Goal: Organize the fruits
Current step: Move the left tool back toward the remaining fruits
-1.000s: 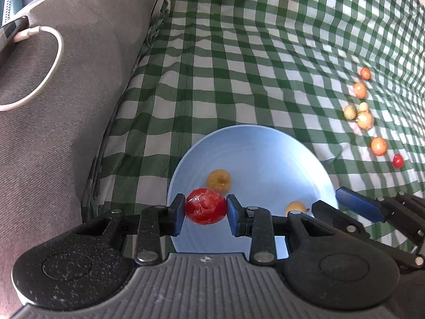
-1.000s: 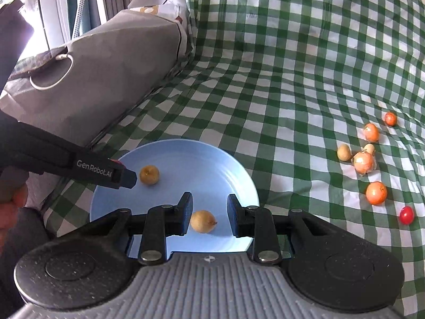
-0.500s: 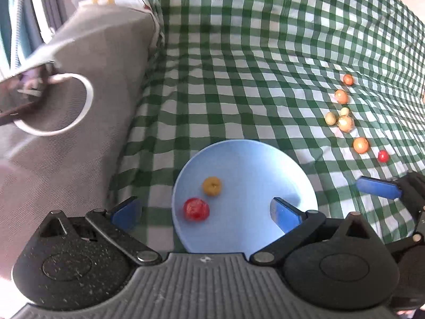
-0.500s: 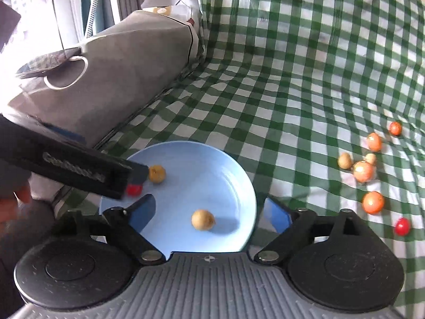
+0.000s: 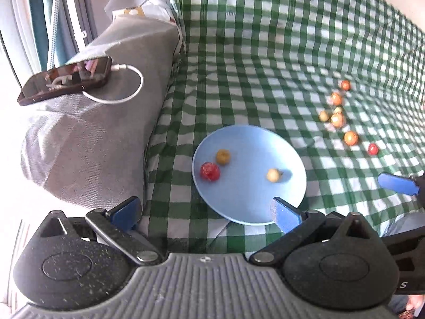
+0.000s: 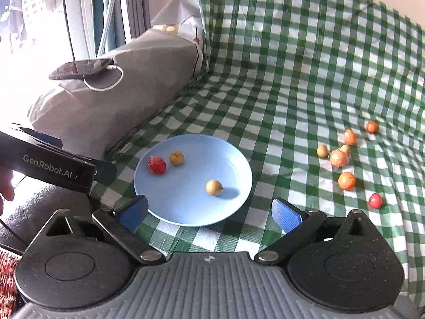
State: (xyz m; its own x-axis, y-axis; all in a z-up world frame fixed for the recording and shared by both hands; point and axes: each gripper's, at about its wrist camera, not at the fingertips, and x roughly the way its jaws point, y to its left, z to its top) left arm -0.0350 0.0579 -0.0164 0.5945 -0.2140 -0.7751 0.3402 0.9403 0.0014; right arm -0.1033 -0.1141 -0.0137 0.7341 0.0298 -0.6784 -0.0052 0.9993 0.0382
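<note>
A light blue plate (image 5: 252,207) (image 6: 233,159) lies on the green checked cloth. It holds a red fruit (image 5: 210,171) (image 6: 157,164), a yellow-orange fruit (image 5: 222,156) (image 6: 176,158) and a pale fruit (image 5: 273,175) (image 6: 214,187). My left gripper (image 5: 205,212) is open and empty, drawn back above the plate's near edge. My right gripper (image 6: 209,212) is open and empty at the plate's near rim. Several loose fruits lie on the cloth to the right, among them an orange one (image 5: 350,138) (image 6: 346,180) and a small red one (image 5: 373,148) (image 6: 375,200).
A grey cushion (image 5: 93,138) (image 6: 111,101) lies left of the plate with a phone (image 5: 66,79) (image 6: 82,67) and white cable on it. The left gripper's body (image 6: 53,164) reaches in from the left. A blue fingertip of the right gripper (image 5: 398,183) shows at the right.
My left gripper opened and let the red fruit go onto the plate. My right gripper opened and left the pale fruit there. Both grippers pulled back and up.
</note>
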